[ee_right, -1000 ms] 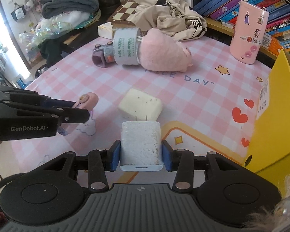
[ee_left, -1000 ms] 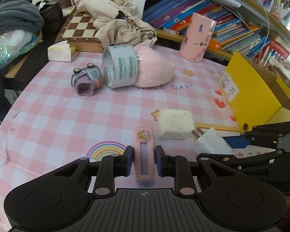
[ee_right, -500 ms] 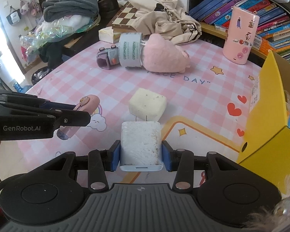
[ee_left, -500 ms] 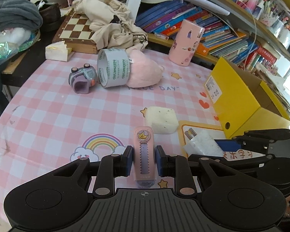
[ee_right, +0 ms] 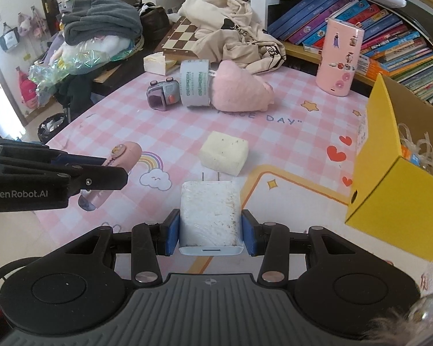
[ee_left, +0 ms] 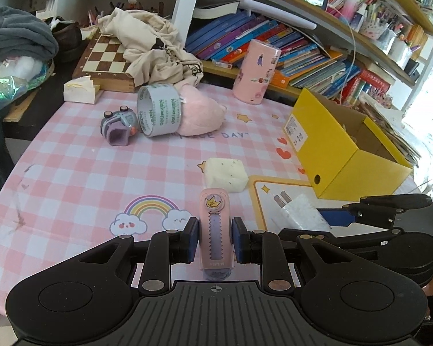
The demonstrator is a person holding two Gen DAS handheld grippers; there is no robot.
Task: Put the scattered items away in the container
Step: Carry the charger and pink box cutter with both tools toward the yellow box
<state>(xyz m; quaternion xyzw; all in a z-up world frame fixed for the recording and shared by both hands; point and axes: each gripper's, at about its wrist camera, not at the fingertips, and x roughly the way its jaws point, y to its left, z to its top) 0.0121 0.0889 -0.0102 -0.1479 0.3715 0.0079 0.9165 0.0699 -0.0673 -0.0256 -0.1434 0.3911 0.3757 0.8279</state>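
My left gripper (ee_left: 215, 238) is shut on a pink utility knife with a crown sticker (ee_left: 215, 225) and holds it above the pink checked tablecloth (ee_left: 86, 178). My right gripper (ee_right: 210, 232) is shut on a white plug charger (ee_right: 210, 213), prongs pointing forward; it also shows in the left wrist view (ee_left: 300, 213). The yellow open box (ee_left: 340, 147) stands at the right, with white ribbon inside (ee_right: 418, 150). A cream sponge block (ee_left: 225, 174), a tape roll (ee_left: 158, 111), a pink plush (ee_left: 200, 111) and a grey toy (ee_left: 119, 128) lie on the table.
A pink sticker-covered case (ee_left: 257, 72) stands at the back near shelves of books (ee_left: 303, 49). A chessboard (ee_left: 106, 60) under beige cloth (ee_left: 150, 46) and a tissue pack (ee_left: 80, 92) sit at the back left. The table's left edge drops to the floor.
Both grippers have lifted and pulled back with their objects, so more of the table and the yellow box shows. The items on the table have not moved.
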